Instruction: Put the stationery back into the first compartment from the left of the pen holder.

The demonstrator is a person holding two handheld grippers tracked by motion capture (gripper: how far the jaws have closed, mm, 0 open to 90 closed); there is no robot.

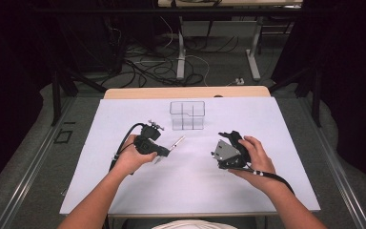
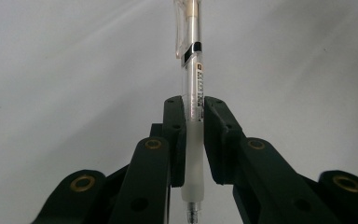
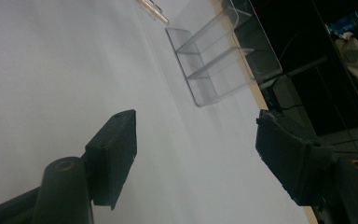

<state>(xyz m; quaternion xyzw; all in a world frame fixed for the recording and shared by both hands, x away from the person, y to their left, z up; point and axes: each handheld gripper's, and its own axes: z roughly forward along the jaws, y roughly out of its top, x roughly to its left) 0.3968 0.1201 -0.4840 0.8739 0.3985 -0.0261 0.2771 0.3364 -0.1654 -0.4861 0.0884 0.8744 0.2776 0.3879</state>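
Gripping a clear ballpoint pen [image 2: 193, 93] between its two black jaws, the left gripper [image 2: 194, 112] clamps the barrel just above the frosted rubber grip, clip end pointing away and writing tip toward the camera. From the high view, that pen [image 1: 176, 143] sits in front of and slightly left of the clear plastic organizer [image 1: 187, 115], near it but apart, above the white table sheet [image 1: 124, 191]. Well right of the pen, the right gripper [image 1: 228, 136] has its jaws spread wide, empty, in front of the organizer [image 3: 223, 56].
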